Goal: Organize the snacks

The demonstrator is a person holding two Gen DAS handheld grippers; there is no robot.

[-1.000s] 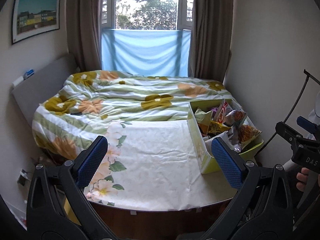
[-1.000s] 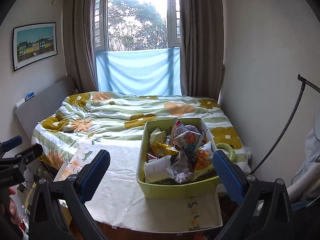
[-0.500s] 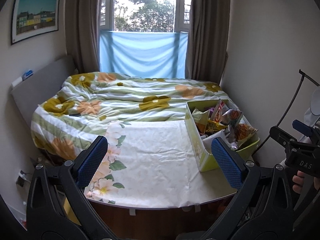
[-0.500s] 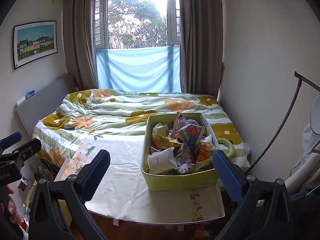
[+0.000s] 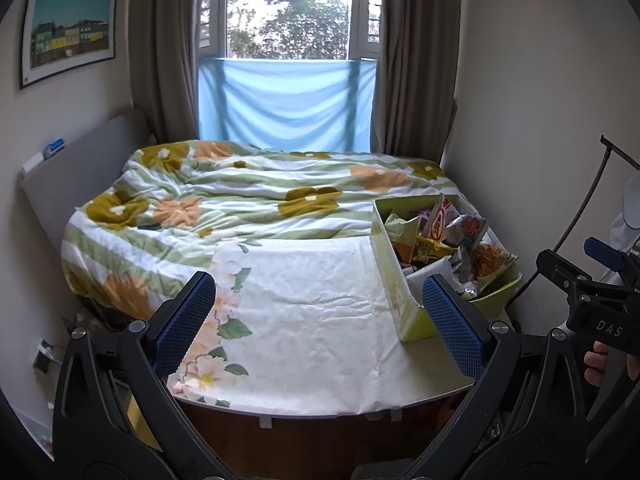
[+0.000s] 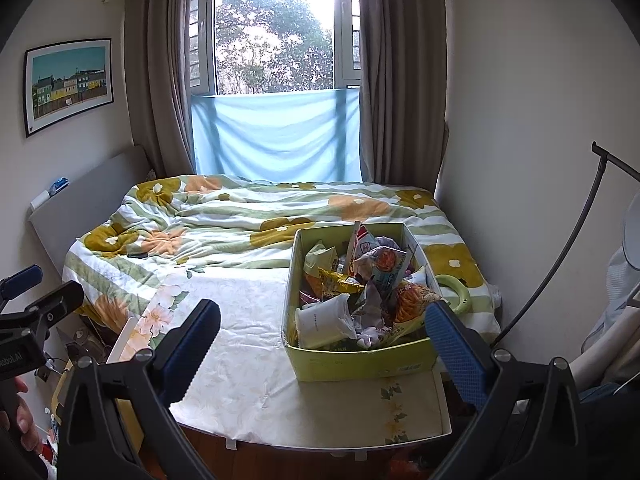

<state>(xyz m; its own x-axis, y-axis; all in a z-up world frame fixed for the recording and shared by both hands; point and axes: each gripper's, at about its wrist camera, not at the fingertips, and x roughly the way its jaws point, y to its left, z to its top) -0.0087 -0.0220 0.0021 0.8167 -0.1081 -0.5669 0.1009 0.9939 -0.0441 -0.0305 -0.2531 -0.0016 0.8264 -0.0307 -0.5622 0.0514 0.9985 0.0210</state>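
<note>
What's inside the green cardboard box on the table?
The green cardboard box holds piled snack packets: a white pouch, a yellow bag and an orange-printed bag. Anything beneath them is covered.

Soft window [image 6: 276,28] daylight (glaring), fisheye-bent edges

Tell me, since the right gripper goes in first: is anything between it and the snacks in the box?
Nothing visible. The right gripper, open, faces the green snack box across bare tablecloth; the box is open-topped, with the snack packets piled loose.
</note>
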